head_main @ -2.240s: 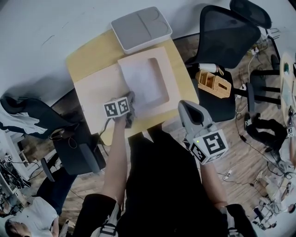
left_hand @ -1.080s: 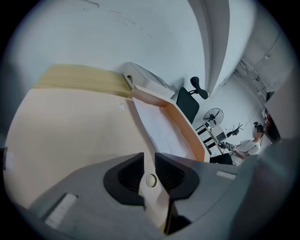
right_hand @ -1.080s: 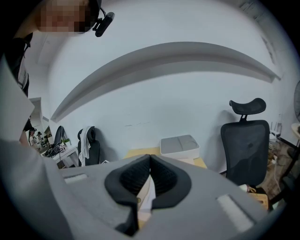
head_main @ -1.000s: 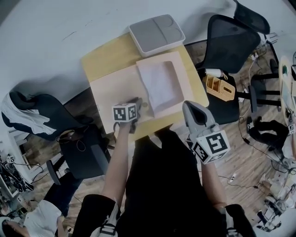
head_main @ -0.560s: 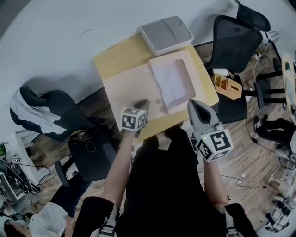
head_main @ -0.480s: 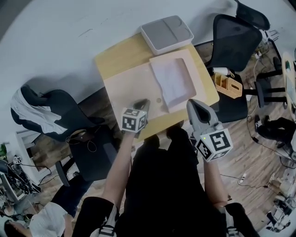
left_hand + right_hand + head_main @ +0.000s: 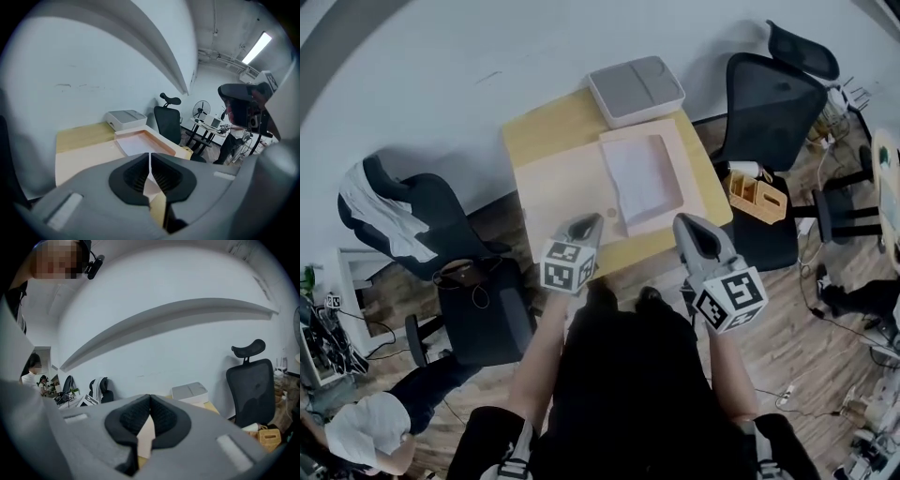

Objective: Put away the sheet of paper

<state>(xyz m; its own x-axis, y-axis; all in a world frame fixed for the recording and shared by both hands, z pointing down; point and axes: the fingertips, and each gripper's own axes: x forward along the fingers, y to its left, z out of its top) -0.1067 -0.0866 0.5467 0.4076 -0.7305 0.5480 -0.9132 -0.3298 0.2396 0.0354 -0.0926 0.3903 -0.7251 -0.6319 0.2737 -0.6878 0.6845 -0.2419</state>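
White, the sheet of paper [image 7: 639, 176] lies flat inside the shallow pink tray [image 7: 689, 187], ahead of both grippers and apart from each. That looks like its put-away spot, so I judge the main step done.

The left gripper [image 7: 587, 225] hangs over the near part of the table, short of the tray and to its left. Its jaws have just been closing and stand all but together, with nothing between them. The right gripper [image 7: 688, 229] hovers by the tray's near-right corner, jaws together and empty. With both held clear of the paper, no grip seems wanted now.

Farther ahead of the grippers, past the tray, sits a grey lidded box [image 7: 635, 89]. The tray and a pale mat [image 7: 558, 187] cover most of the yellow wooden table [image 7: 539, 127]. A black office chair [image 7: 769, 94] stands off to the right gripper's right. Another chair, draped with a white garment [image 7: 394, 216], is to the left gripper's left, on wood flooring beside a white wall.
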